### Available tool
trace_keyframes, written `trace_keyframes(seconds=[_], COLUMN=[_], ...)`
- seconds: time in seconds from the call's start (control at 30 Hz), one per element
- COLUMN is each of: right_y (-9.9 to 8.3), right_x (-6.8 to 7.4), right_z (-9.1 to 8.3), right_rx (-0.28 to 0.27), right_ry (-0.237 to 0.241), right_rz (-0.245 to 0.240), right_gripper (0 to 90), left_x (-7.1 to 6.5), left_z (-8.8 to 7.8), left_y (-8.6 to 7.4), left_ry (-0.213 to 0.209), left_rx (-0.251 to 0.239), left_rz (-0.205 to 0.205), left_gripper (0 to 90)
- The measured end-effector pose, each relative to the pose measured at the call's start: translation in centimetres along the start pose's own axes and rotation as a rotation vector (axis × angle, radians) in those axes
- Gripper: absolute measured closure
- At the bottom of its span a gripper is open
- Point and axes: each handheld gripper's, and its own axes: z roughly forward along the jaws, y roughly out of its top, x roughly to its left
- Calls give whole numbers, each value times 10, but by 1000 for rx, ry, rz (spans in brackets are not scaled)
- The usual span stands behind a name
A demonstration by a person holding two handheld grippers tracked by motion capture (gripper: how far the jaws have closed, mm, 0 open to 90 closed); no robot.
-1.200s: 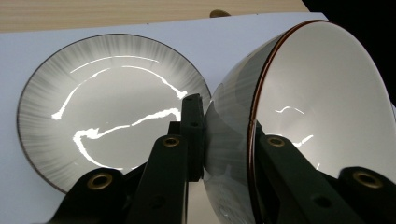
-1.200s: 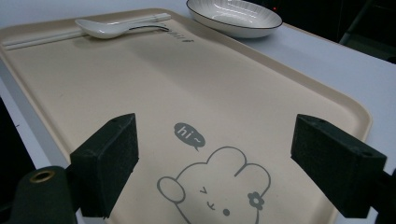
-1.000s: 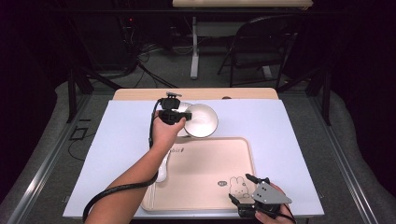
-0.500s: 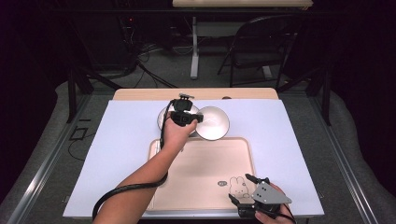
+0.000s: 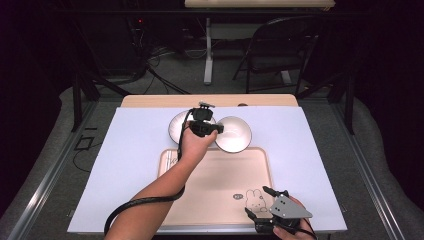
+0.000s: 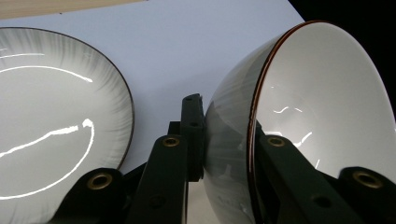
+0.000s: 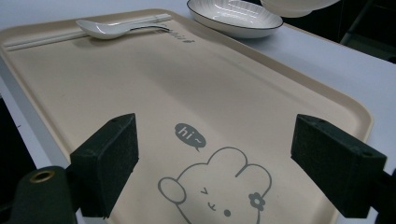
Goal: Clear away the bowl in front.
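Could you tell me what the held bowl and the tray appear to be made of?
The bowl looks like glazed ceramic: glossy white inside, sharp glints, thin brown rim. The tray looks like matte beige plastic, possibly melamine: dull even surface, moulded raised edge, printed cartoon.

Black tongs [image 5: 221, 129] with brass-ringed screw holes, grey three-cornered plate, black cable

The right tongs [image 7: 229, 158] gape wide over the beige tray [image 7: 140, 88]; beyond them lie a spoon [image 7: 112, 29] and plate [image 7: 236, 17].
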Motion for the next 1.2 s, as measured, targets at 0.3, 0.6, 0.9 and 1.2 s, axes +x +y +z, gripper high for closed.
trace_keyframes(seconds=[0.3,0.6,0.9,1.2], right_y=[0,0,0,0], right_x=[0,0,0,0], right_z=[0,0,0,0], right_rx=[0,-2,-3,-3], right_ry=[1,2,4,5], right_rz=[0,-3,-3,-3], right_gripper=[144,144,144,144], left_x=[-6,-8,-10,-18], left_z=[18,36,53,70], left_y=[-6,-12,-18,-23], left_ry=[-13,-24,-42,-67], left_rx=[22,49,72,91], left_rz=[-17,-37,-60,-76], left_gripper=[789,789,789,788])
